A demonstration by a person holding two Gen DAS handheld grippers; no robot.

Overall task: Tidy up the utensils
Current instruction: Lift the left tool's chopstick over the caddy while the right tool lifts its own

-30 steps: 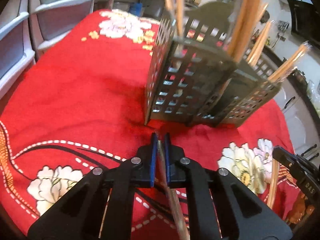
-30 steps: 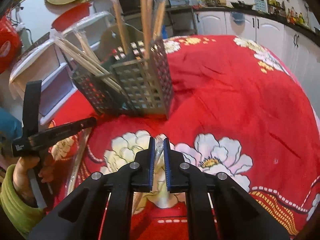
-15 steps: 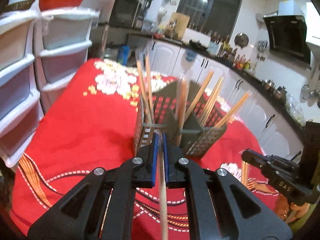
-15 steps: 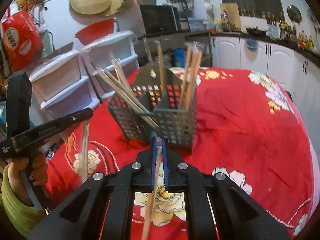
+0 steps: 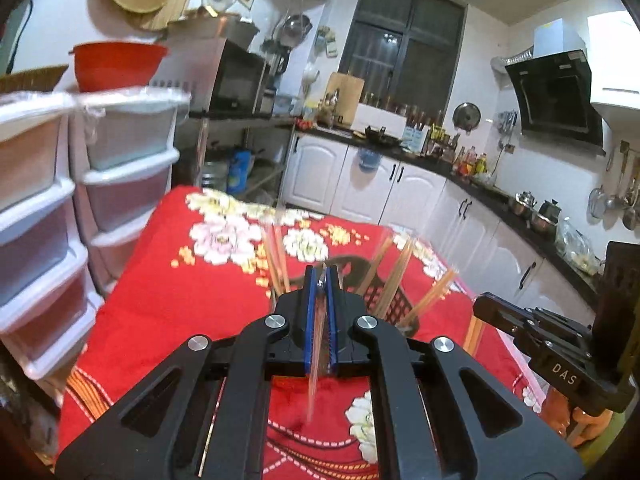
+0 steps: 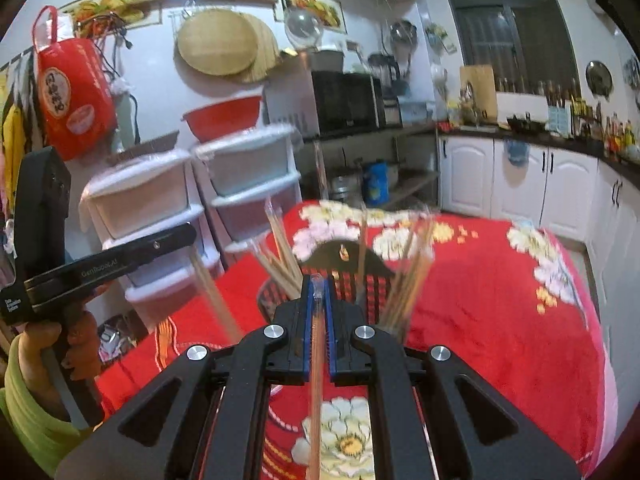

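Observation:
Each gripper holds one plastic-wrapped wooden chopstick, lifted above the red floral tablecloth (image 5: 192, 300). My left gripper (image 5: 320, 276) is shut on a chopstick (image 5: 314, 380) that hangs down between its blue pads. My right gripper (image 6: 318, 280) is shut on another chopstick (image 6: 316, 380) in the same way. A dark perforated metal utensil holder (image 5: 360, 270) (image 6: 368, 264) stands on the table just beyond both, with several chopsticks (image 6: 284, 252) leaning in it. The right gripper (image 5: 486, 310) shows at the right of the left wrist view, and the left gripper (image 6: 186, 236) at the left of the right wrist view.
White plastic drawer stacks (image 5: 120, 184) (image 6: 248, 176) stand beside the table's far side. White kitchen cabinets (image 5: 400, 184) and a cluttered counter run behind and to the right. A hand in a green sleeve (image 6: 76, 340) grips the left tool.
Both grippers rose with their chopsticks and tilted up. The holder dropped lower and smaller in both views, and the kitchen walls came into sight.

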